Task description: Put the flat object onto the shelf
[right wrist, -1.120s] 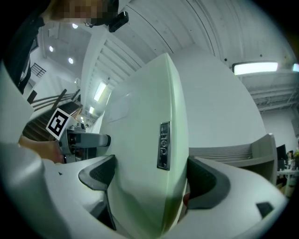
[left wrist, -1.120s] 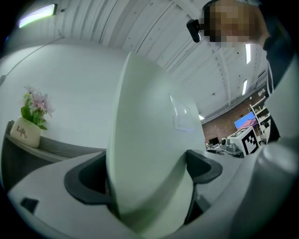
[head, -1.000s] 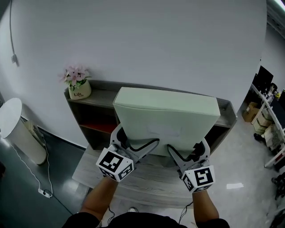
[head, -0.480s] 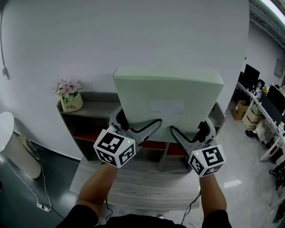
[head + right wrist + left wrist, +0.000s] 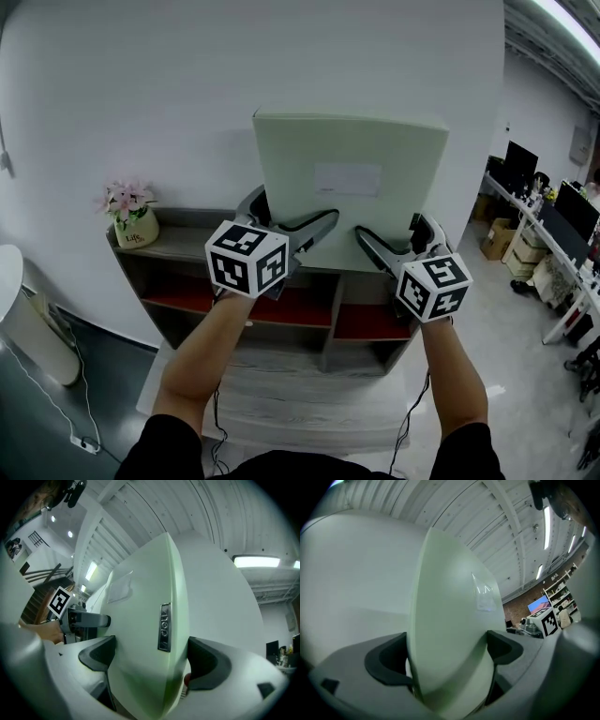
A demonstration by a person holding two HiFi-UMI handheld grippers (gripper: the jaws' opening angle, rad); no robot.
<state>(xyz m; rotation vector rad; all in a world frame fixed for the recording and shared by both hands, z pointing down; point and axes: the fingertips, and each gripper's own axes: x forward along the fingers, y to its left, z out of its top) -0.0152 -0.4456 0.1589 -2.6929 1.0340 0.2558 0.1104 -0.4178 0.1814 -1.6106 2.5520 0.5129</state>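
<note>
A pale green flat case (image 5: pixel 349 187) is held up in front of the white wall, standing nearly upright on its lower edge. My left gripper (image 5: pixel 302 232) is shut on its lower left edge and my right gripper (image 5: pixel 380 246) is shut on its lower right edge. In the left gripper view the green case (image 5: pixel 450 634) fills the space between the jaws. The right gripper view shows the case (image 5: pixel 145 639) edge-on with a small metal label on its rim. The dark grey shelf (image 5: pixel 183 246) with red inner boards stands against the wall below and behind the case.
A cream pot of pink flowers (image 5: pixel 129 217) stands on the shelf top at its left end. A white round bin (image 5: pixel 23 319) is on the floor at far left. Office racks and boxes (image 5: pixel 553 262) fill the right side. A grey wood-grain table (image 5: pixel 309 412) lies below.
Both grippers have lifted the case higher and tipped it more upright. The head view has risen, so the shelf now shows lower in the picture.
</note>
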